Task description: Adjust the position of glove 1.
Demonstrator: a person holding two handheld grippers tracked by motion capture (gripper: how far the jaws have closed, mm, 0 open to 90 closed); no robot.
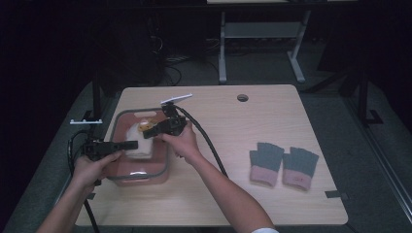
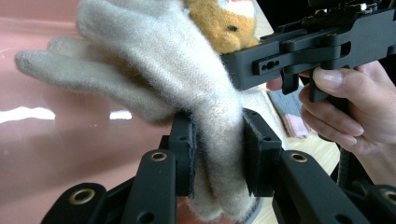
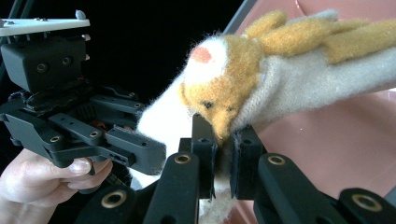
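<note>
A fluffy cream glove (image 2: 154,60) hangs over a pink bin (image 1: 165,167) at the table's left. My left gripper (image 2: 218,154) is shut on its cuff end, with wool bulging between the pads. Pressed against it is a glove with an orange fox face (image 3: 233,79) and orange fingers. My right gripper (image 3: 223,154) is shut on this glove just below the fox's snout. In the high view the left gripper (image 1: 130,144) comes in from the left and the right gripper (image 1: 145,132) from the right. They meet at the pale bundle (image 1: 140,147) above the bin.
Two grey fingerless gloves with pink cuffs (image 1: 266,162) (image 1: 300,167) lie flat at the table's right. A round cable hole (image 1: 242,97) sits near the far edge. The right gripper's black cable (image 1: 209,143) trails across the table. The bin's inside (image 2: 56,149) is glossy pink.
</note>
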